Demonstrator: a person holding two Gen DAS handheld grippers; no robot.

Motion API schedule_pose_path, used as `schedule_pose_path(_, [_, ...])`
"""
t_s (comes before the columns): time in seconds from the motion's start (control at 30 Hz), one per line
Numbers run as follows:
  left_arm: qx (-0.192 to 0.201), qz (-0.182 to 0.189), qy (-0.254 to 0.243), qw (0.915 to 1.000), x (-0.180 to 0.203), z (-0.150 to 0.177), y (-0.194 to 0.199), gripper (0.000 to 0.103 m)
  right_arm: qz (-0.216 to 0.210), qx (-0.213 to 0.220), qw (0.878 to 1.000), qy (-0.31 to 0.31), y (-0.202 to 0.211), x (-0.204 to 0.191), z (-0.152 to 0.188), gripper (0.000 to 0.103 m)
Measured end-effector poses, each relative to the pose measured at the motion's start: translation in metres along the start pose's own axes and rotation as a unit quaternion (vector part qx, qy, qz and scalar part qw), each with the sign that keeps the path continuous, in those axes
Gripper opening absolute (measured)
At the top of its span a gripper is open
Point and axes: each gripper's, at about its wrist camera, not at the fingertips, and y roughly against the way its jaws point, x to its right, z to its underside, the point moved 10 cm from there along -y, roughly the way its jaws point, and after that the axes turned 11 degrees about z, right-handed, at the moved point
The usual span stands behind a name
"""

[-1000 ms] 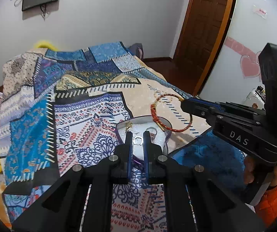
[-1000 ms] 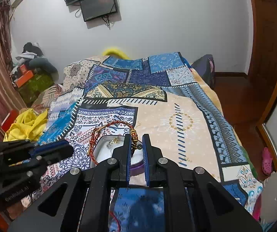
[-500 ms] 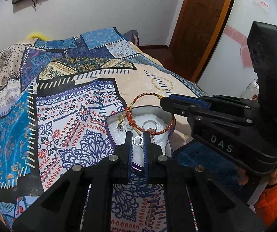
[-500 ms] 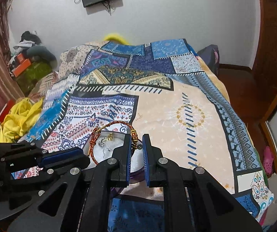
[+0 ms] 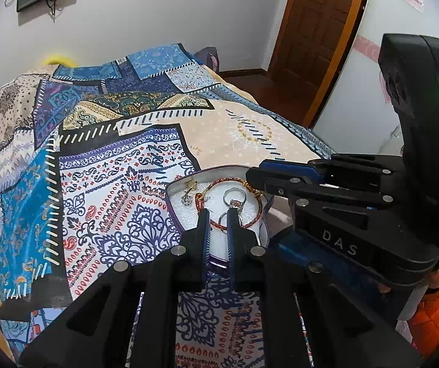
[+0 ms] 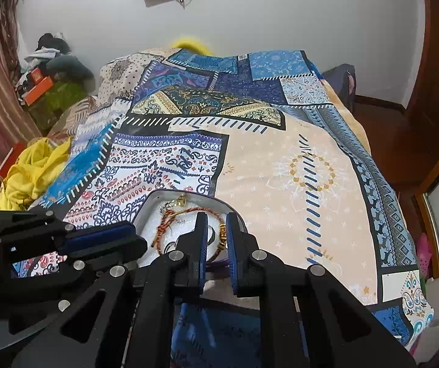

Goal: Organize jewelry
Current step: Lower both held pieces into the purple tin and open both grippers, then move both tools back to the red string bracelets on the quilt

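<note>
Lowering the bracelet into the box, our right tool clamps it; left tool closed, empty. Next: release.

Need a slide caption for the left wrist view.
Right gripper lowers red bracelet into white-lined box on bed.

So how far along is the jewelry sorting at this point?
Done: gold earrings and a silver ring lie on the foam of the heart-shaped box. In hand: the right gripper is shut on the red bracelet, low over the foam; the left gripper seems to pinch a small ring. Left: release both into the box.
</note>
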Motion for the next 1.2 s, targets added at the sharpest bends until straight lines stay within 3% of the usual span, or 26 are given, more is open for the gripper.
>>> schedule_pose_path(0.23, [0.012,-0.010,0.001,0.9999,0.002,-0.003,0.018,0.012,0.005,0.010,1.000,0.005,0.015,-0.001,-0.001,0.011])
schedule_pose_path(0.43, [0.031,-0.019,-0.002,0.9993,0.007,-0.005,0.043,0.021,0.008,0.032,0.999,0.001,0.039,-0.001,-0.004,0.021])
schedule_pose_path(0.6, [0.043,-0.027,-0.006,0.9987,0.013,-0.003,0.062,0.026,0.011,0.048,0.999,-0.001,0.060,-0.002,-0.004,0.022])
schedule_pose_path(0.73, [0.052,-0.030,-0.008,0.9982,0.018,0.002,0.076,0.033,0.013,0.060,0.998,-0.003,0.075,-0.004,0.001,0.031])
schedule_pose_path(1.2, [0.034,-0.030,0.010,0.9989,0.023,0.039,0.085,0.036,0.016,0.054,0.998,-0.011,0.091,-0.004,0.035,0.033])
